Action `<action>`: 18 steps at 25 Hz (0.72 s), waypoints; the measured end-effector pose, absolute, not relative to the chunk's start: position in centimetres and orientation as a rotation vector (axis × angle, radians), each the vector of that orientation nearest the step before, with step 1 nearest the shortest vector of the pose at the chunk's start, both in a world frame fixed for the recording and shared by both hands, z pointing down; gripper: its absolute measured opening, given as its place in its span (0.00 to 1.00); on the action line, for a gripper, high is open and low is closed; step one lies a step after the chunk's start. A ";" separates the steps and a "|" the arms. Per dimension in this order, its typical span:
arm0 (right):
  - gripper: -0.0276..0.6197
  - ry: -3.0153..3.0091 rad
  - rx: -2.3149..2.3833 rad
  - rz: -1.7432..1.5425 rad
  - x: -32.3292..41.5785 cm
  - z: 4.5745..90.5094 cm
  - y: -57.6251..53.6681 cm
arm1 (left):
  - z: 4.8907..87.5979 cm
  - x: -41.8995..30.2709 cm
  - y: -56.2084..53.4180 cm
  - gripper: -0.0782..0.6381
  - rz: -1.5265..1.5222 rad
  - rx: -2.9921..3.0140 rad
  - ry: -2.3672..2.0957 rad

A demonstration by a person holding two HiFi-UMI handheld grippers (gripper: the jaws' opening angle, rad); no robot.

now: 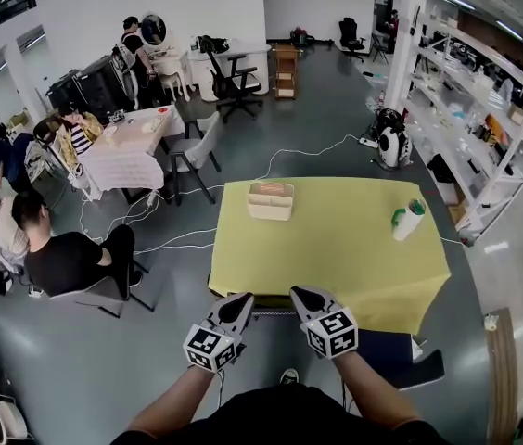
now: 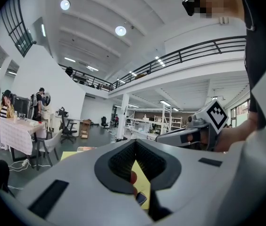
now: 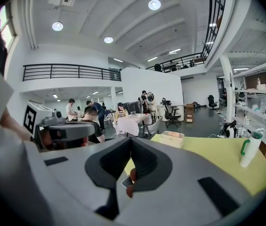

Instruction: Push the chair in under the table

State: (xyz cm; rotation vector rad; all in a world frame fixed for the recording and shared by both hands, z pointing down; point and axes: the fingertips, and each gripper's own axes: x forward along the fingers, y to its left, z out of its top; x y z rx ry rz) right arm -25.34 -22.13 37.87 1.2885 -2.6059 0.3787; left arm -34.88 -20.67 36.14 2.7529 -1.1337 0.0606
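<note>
Chair back just beside near edge of yellow table

We wear a black top. Our left claw and right claw are pale grey shells with black tips, each carrying a cube of black-and-white square markers just behind those tips. Seen along each claw, black ribbed pads line a V-shaped notch, with flat black rectangular insets set into the grey on either side.
</note>
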 end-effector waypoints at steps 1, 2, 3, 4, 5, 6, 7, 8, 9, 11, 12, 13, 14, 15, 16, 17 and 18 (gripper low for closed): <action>0.07 -2.603 1.293 0.377 -25.7 37.8 -21.6 | 36.2 -35.2 -20.1 0.12 0.061 2.754 -1.128; 0.07 -2.599 1.298 0.376 -26.0 37.7 -21.1 | 36.2 -35.7 -19.6 0.12 0.063 2.755 -1.123; 0.07 -2.596 1.302 0.375 -26.5 37.7 -20.5 | 36.2 -36.1 -19.0 0.12 0.064 2.757 -1.118; 0.07 -2.593 1.307 0.373 -26.9 37.7 -20.0 | 36.3 -36.6 -18.5 0.12 0.066 2.757 -1.114; 0.07 -2.590 1.313 0.372 -27.2 37.7 -19.5 | 36.3 -37.0 -18.0 0.12 0.067 2.757 -1.111; 0.07 -2.587 1.320 0.370 -27.6 37.7 -18.9 | 36.4 -37.4 -17.4 0.12 0.068 2.756 -1.107; 0.07 -2.584 1.326 0.370 -27.9 37.8 -18.3 | 36.5 -37.8 -16.8 0.12 0.068 2.756 -1.103; 0.07 -2.581 1.333 0.370 -28.3 37.8 -17.7 | 36.6 -38.2 -16.2 0.12 0.067 2.758 -1.099; 0.07 -2.578 1.338 0.368 -28.7 37.9 -17.2 | 36.7 -38.6 -15.7 0.12 0.065 2.760 -1.095; 0.07 -2.573 1.344 0.363 -29.5 38.0 -16.0 | 36.9 -39.5 -14.7 0.12 0.061 2.763 -1.089; 0.07 -2.572 1.346 0.360 -29.8 38.0 -15.4 | 36.9 -39.8 -14.2 0.12 0.058 2.764 -1.087; 0.07 -2.570 1.347 0.358 -30.1 38.0 -14.9 | 36.9 -40.1 -13.7 0.12 0.055 2.765 -1.085; 0.07 -2.568 1.348 0.357 -30.3 37.9 -14.3 | 36.9 -40.3 -13.2 0.12 0.052 2.766 -1.082; 0.07 -2.564 1.349 0.356 -30.5 37.9 -13.7 | 36.8 -40.5 -12.6 0.12 0.050 2.768 -1.079; 0.07 -2.561 1.350 0.357 -30.7 37.9 -13.2 | 36.7 -40.6 -12.0 0.12 0.050 2.772 -1.075; 0.07 -2.560 1.352 0.357 -30.9 37.8 -12.7 | 36.6 -40.8 -11.5 0.12 0.052 2.776 -1.072; 0.07 -2.560 1.354 0.357 -31.1 37.7 -12.3 | 36.5 -41.0 -11.1 0.12 0.054 2.779 -1.068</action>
